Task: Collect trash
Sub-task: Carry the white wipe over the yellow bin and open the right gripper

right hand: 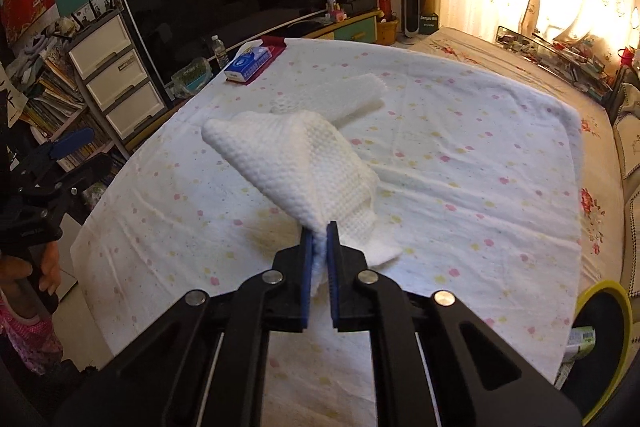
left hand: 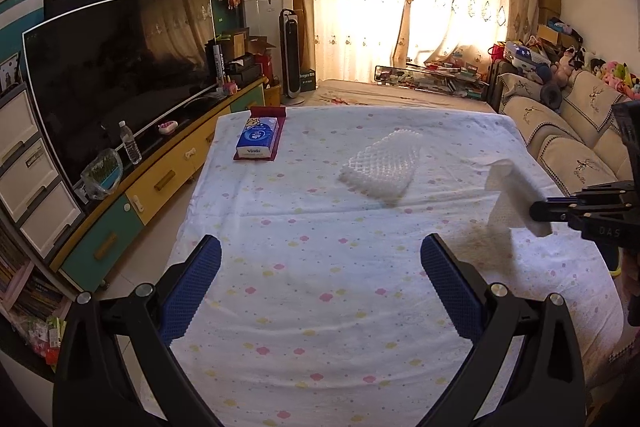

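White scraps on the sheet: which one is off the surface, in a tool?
The waffle-textured tissue, pinched in the right tool and lifted. The bubbly foam sheet lies flat on the tablecloth, untouched.

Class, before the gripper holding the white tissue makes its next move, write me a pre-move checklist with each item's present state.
1. Right gripper shut on the white tissue: ok.
2. Tissue lifted off the flowered sheet: ok, it hangs above its shadow.
3. Bin with yellow rim in reach at lower right: ok; its inside is only partly seen.
4. Left gripper open and empty: ok.
5. White foam netting collected: not ok, it lies on the sheet.
6. Blue tissue pack clear of the path: ok.
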{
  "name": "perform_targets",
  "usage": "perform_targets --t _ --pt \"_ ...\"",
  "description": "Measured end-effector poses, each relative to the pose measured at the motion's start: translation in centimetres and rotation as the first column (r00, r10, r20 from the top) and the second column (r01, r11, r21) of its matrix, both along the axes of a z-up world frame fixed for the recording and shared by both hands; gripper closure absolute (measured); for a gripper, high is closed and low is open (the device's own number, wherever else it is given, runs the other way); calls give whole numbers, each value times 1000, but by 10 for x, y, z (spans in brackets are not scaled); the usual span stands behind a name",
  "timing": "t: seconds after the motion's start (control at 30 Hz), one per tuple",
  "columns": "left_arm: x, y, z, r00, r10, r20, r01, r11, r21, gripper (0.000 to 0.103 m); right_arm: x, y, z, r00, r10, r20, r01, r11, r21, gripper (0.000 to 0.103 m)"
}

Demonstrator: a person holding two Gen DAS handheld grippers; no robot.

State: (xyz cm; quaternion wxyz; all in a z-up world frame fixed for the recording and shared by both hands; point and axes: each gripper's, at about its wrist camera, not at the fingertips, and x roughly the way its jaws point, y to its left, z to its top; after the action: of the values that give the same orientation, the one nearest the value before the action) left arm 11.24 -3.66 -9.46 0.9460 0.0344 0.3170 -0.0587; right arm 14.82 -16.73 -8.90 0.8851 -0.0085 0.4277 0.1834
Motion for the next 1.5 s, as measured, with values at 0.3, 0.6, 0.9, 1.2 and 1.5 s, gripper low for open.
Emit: perform_targets --t 0.3,0.6,0.9,1.2,1.5 --pt "-2 -13 5 1000 -24 7 24 1000 13 5 -31 -109 7 963 -265 44 266 964 -20 96" --pt "1 -31 5 999 -53 -3 53 998 22 5 -56 -243 -18 811 -585 8 585 810 -46 95" --pt "5 -47 3 996 -85 -15 86 996 35 5 -66 -303 -69 699 -707 -102 702 707 -85 63" --pt "19 -53 -2 992 -117 -36 118 992 46 5 -70 -292 -65 713 -696 -81 696 717 -42 54" --pt "87 -77 -12 967 -238 -90 246 966 82 5 -59 -262 -55 768 -637 -61 635 771 -47 52"
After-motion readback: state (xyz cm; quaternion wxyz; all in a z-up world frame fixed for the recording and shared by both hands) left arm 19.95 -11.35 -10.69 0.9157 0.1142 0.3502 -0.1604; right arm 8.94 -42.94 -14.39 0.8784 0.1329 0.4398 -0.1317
